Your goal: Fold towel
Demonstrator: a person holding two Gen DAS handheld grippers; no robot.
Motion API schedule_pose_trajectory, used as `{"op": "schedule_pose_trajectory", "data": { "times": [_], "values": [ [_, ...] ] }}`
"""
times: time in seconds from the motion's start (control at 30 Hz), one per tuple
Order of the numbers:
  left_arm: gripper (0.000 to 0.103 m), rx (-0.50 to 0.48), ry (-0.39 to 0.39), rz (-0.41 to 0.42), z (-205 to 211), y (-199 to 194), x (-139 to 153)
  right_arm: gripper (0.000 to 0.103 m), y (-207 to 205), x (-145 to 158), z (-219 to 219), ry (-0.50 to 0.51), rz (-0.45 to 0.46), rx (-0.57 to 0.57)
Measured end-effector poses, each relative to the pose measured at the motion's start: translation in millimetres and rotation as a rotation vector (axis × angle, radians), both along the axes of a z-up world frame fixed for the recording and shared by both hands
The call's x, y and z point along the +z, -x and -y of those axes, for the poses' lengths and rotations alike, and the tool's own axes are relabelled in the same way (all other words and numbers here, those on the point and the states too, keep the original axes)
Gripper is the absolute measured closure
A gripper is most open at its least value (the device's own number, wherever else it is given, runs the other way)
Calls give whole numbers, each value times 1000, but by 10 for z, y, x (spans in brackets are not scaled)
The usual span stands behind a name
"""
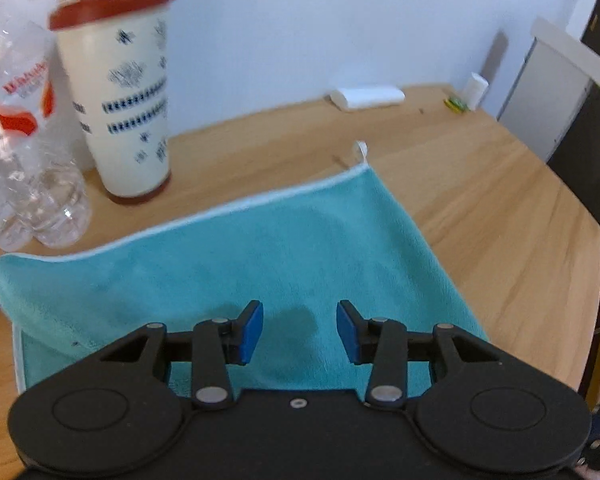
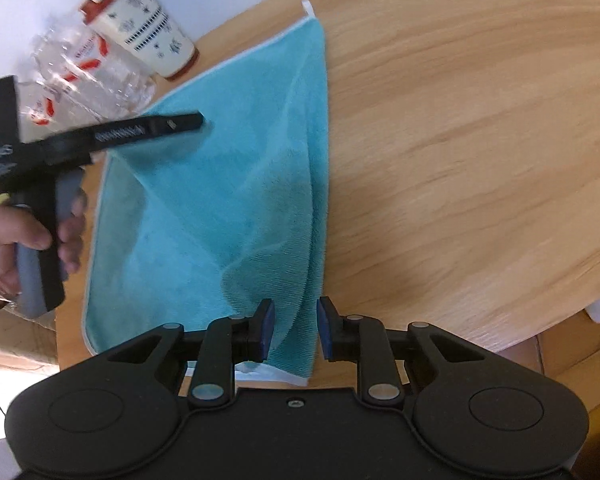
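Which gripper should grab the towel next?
Probably the right gripper: open, with the towel edge and near corner between its fingers. The left gripper is open over the towel's flat middle.

Place: a home room, likely a dining corner.
Surface: round wooden surface [image 2: 460, 128] against a plain white wall [image 1: 300, 20].
Far left: patterned travel cup [image 1: 120, 96] with a red lid, beside clear plastic bottles [image 1: 24, 152].
Far right: small white box [image 1: 368, 96]; a door frame [image 1: 548, 92] beyond.
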State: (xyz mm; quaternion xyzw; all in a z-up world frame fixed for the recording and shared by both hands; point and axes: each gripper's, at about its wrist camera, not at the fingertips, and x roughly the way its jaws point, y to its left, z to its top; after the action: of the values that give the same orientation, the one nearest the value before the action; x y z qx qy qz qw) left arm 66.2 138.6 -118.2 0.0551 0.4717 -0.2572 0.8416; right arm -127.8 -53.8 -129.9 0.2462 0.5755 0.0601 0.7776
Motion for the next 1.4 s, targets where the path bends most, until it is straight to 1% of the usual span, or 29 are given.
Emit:
{"op": "schedule_pose_trajectory", "data": {
  "times": [0.1,0.17,0.2,0.27,0.33,0.43,0.47,0.5,0.53,0.57,0.63,0.67,0.73,0.83,0.97,1.0,1.03,1.07,1.1,1.13,1.17,1.2,1.3,1.4],
  "values": [
    [62,-23,-20,-10,60,-27,-79,74,14,3,114,-48,-8,-76],
    [62,-42,-23,-16,72,-20,-108,74,50,27,196,-127,0,-123],
    [62,-50,-24,-18,81,-18,-123,74,48,28,215,-150,-1,-135],
    [62,-57,-41,-16,97,-25,-176,74,40,-5,206,-161,-9,-149],
    [62,-62,-46,-11,94,-17,-198,74,23,-85,172,-169,-20,-154],
    [61,-78,-57,0,98,-1,-199,74,-26,-247,128,-218,-62,-176],
    [61,-81,-59,0,98,1,-196,74,-45,-279,99,-213,-69,-175],
    [61,-83,-61,0,94,0,-193,78,-50,-286,81,-206,-71,-170],
    [61,-80,-56,-3,80,-6,-191,92,-66,-300,44,-194,-72,-163],
    [61,-74,-49,-9,63,-11,-187,99,-66,-297,34,-185,-71,-161],
    [61,-71,-42,-12,43,-12,-181,100,-60,-241,-2,-161,-51,-140],
    [61,-71,-40,-13,31,-11,-180,100,-60,-205,-15,-132,-46,-123],
    [61,-75,-36,-11,18,-15,-189,100,-54,-107,-46,-17,-49,-80],
    [61,-54,-13,-27,-14,-41,-189,100,-10,-32,73,29,-59,-100],
    [61,-44,0,-38,-32,-62,-184,100,9,130,122,48,-19,-90],
    [61,-42,3,-40,-37,-66,-183,99,6,161,125,47,-10,-103],
    [61,-42,6,-42,-40,-71,-183,95,1,187,125,44,-2,-113],
    [61,-44,6,-42,-40,-76,-183,94,-13,189,116,35,0,-114],
    [61,-46,6,-43,-38,-83,-183,88,-32,167,118,12,-7,-123],
    [61,-46,6,-44,-34,-90,-184,75,-41,128,130,1,-20,-132],
    [61,-46,6,-46,-31,-96,-184,71,-49,92,133,-3,-30,-139],
    [60,-44,7,-49,-30,-103,-183,65,-58,62,105,14,-33,-134],
    [59,-45,9,-52,-23,-111,-187,65,-74,-15,36,59,-52,-104],
    [59,-46,6,-47,-11,-111,-194,65,-93,-34,-35,139,-45,-82]
  ]
}}
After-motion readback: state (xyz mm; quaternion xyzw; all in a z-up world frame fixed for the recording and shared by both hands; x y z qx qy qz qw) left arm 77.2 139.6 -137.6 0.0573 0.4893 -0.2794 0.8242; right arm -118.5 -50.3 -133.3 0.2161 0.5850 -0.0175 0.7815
